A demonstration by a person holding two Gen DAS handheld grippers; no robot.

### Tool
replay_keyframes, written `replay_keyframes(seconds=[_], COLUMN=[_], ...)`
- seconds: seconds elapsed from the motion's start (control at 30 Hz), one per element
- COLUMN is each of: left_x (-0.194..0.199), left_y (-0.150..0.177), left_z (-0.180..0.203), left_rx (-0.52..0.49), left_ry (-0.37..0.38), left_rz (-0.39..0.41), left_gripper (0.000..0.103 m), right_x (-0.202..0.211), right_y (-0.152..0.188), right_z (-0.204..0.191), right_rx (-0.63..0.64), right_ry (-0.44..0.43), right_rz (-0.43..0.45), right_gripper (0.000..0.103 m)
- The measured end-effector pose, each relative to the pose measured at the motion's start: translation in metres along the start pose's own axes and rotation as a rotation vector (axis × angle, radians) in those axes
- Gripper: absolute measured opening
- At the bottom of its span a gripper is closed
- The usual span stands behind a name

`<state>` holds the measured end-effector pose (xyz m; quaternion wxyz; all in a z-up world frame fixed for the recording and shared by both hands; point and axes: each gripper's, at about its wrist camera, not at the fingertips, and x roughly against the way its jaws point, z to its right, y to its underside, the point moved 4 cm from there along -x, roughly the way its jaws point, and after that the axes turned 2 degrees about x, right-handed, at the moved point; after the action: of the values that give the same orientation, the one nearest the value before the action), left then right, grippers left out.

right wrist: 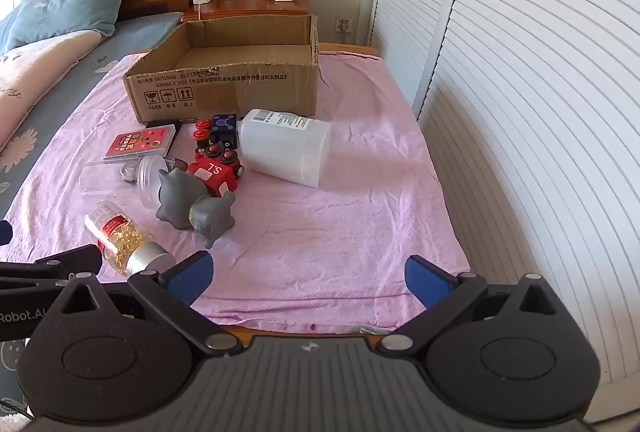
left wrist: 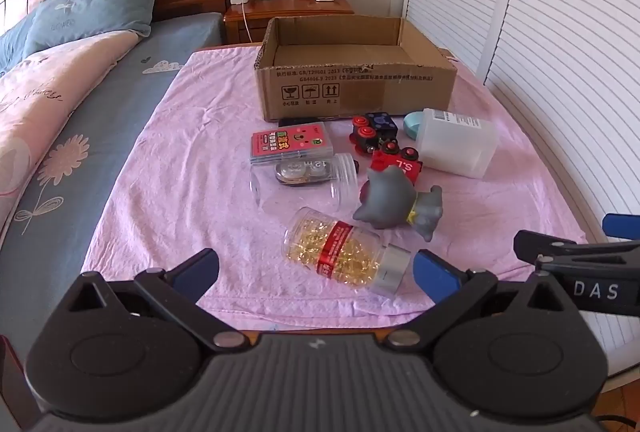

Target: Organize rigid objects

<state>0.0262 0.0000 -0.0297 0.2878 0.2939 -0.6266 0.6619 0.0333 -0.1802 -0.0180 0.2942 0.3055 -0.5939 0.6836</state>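
Both grippers, the left gripper [left wrist: 316, 268] and the right gripper [right wrist: 308, 272], stand wide and hold nothing. Nearest lies the capsule bottle [left wrist: 340, 250] on its side; it may roll on the pink cloth [left wrist: 180, 152] if a finger pushes it. The gray toy [left wrist: 394, 202], clear jar [left wrist: 304, 176] and red train [right wrist: 218, 170] crowd together, so one grasp could disturb neighbours. The cardboard box [left wrist: 356, 88] is empty behind; free cloth lies at the right.

A cardboard box [left wrist: 356, 72] is set at the far end of the cloth [left wrist: 180, 160]. The toys [left wrist: 384, 144], jars [left wrist: 304, 178] and bottle [left wrist: 456, 142] are clustered before it, the capsule jar [left wrist: 340, 252] nearest.
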Motion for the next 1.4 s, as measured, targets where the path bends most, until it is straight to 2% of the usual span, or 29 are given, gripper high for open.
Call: replay_keyframes(seconds=[0.27, 0.97, 1.4], left_x=[0.0055, 0.0056, 0.0065], left_y=[0.0022, -0.0023, -0.0026], left_z=[0.0045, 0.0045, 0.0036], left_rx=[-0.030, -0.017, -0.022], left_ry=[-0.017, -0.001, -0.020], left_rz=[0.009, 0.018, 0.027], left_gripper=[0.102, 0.102, 0.102], right_x=[-0.0018, -0.0012, -0.0033], right_y=[-0.0004, -0.0009, -0.0002], right_z=[-0.0004, 0.0000, 0.0010], right_rx=[-0.001, -0.007, -0.009], right_ry=[-0.003, -0.007, -0.004], right_rz=[-0.003, 0.002, -0.001], right_gripper=[0.103, 0.103, 0.103])
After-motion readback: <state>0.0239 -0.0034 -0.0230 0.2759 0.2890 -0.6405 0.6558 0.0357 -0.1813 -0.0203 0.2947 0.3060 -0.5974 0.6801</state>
